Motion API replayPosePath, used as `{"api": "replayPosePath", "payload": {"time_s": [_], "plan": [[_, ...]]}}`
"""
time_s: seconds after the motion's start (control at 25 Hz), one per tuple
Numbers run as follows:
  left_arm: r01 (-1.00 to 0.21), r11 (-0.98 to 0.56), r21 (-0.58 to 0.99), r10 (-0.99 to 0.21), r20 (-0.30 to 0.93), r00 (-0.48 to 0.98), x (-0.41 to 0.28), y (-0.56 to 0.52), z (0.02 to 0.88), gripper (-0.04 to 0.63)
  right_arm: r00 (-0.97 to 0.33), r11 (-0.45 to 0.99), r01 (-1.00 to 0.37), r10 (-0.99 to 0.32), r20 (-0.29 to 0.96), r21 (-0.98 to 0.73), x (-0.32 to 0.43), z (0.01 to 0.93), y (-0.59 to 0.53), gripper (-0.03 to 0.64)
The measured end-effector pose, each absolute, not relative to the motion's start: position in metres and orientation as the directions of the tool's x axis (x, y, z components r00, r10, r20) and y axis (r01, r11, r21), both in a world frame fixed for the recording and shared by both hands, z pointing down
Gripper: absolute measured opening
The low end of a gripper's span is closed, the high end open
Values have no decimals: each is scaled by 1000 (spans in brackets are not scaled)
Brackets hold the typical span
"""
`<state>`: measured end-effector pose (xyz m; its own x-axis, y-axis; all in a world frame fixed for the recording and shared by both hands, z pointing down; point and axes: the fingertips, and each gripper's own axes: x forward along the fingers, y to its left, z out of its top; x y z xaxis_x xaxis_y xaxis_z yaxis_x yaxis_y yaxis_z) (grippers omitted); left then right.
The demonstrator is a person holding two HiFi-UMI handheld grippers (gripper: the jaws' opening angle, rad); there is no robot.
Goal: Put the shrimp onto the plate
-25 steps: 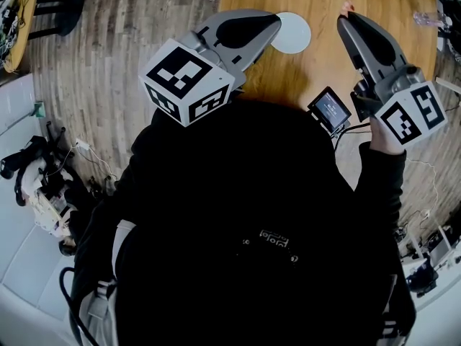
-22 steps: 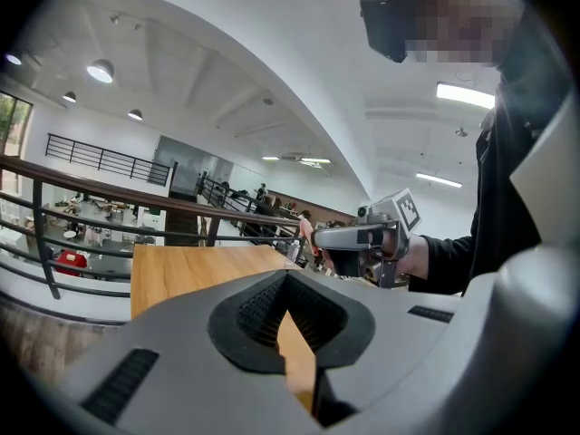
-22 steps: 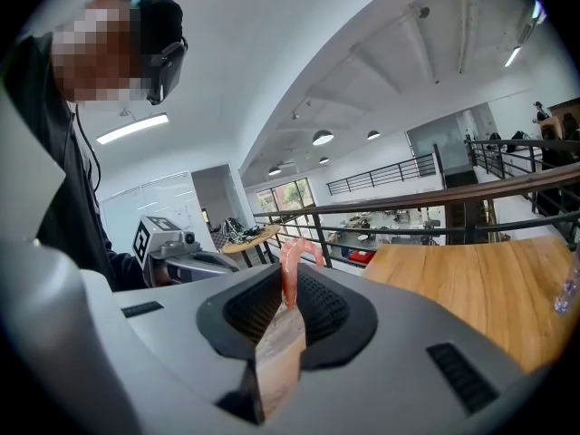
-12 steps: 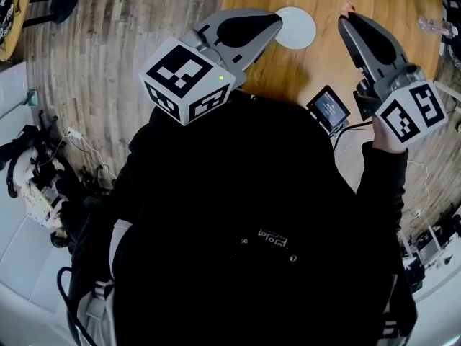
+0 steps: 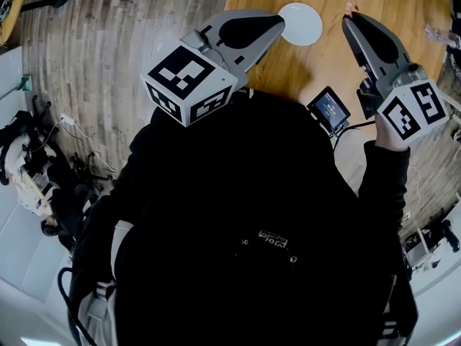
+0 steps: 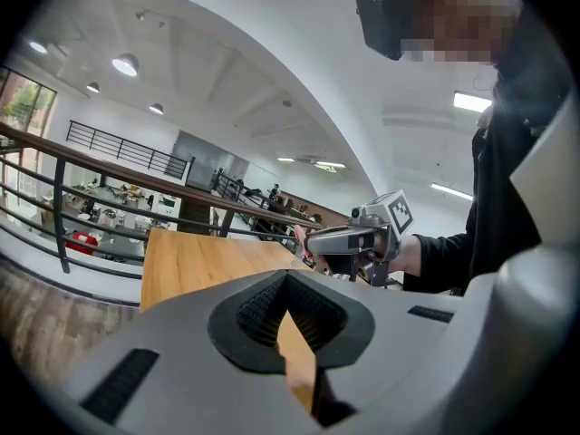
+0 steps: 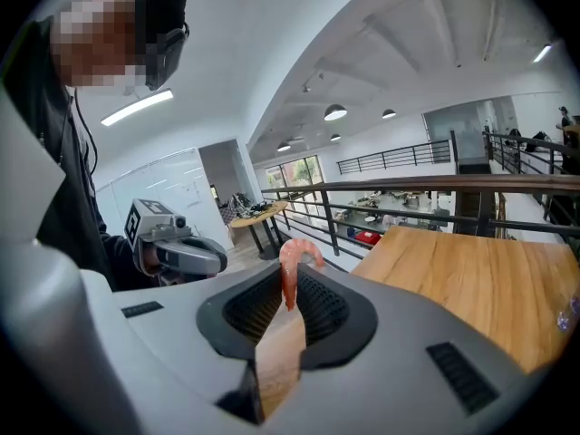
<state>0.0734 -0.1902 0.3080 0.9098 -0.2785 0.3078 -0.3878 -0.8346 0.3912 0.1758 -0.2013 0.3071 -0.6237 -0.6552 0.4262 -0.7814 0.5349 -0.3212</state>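
Now my right tongs (image 7: pixel 288 290) pinch the shrimp (image 7: pixel 290 270) above the desk (image 5: pixel 317 67), ready for the plate (image 5: pixel 300 24) by its left edge; my left tongs (image 6: pixel 288 286) pressed together, seemingly empty.

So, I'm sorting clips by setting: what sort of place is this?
Probably an open-plan workshop or lab on an upper floor: a long metal railing, cluttered work tables beyond it, and ceiling lights over a large hall.

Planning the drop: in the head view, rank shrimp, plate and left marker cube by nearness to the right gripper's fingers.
1. shrimp, held by the right gripper.
2. plate, to its left on the table.
3. left marker cube, far left, by the person.
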Motion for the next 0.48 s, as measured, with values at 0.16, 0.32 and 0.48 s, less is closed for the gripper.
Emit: {"api": "replayPosePath", "payload": {"time_s": [0.16,0.32,0.48], "plan": [[-415,-816,403,-304,312,900,66,-188,308,-2,-637,552,-769,-630,444,-321,171,311,-204,64],[-436,-802,409,-322,318,892,58,-187,308,-2,-648,570,-758,-608,459,-317,161,313,-208,64],[-461,-784,415,-338,338,878,50,-187,321,-2,-658,594,-745,-582,478,-302,152,327,-211,63]]}}
